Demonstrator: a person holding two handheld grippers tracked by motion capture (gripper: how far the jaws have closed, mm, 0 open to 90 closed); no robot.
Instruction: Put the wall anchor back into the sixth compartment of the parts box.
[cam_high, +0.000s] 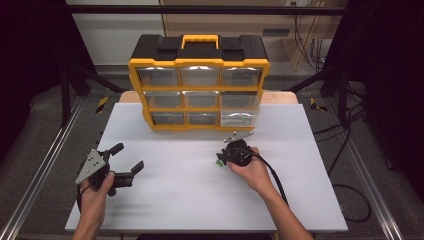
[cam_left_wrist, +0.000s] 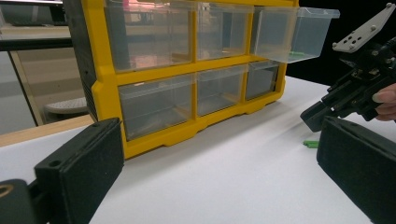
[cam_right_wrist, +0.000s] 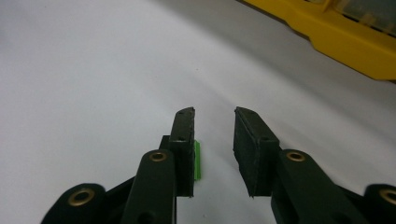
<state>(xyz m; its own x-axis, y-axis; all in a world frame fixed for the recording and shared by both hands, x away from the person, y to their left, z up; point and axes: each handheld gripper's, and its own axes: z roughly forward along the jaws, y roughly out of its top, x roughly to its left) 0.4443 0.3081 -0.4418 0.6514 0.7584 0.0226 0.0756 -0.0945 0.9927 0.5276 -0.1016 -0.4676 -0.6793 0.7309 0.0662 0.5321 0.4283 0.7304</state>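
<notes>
Left gripper (cam_high: 127, 161): jaws spread wide, nothing between them, idle well left of the drawer cabinet (cam_high: 199, 82). Right gripper (cam_right_wrist: 214, 122): jaws narrowed, a gap remaining, around the small green piece (cam_right_wrist: 198, 160), likely to lift it toward the pulled-out drawer (cam_left_wrist: 292, 33). The right gripper view shows the piece against one pad; the left gripper view shows it lying on the table (cam_high: 200, 200) before the cabinet.

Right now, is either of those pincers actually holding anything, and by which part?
No. The small green piece lies between the right gripper's jaws beside one pad, unclamped; the left gripper is open.
</notes>
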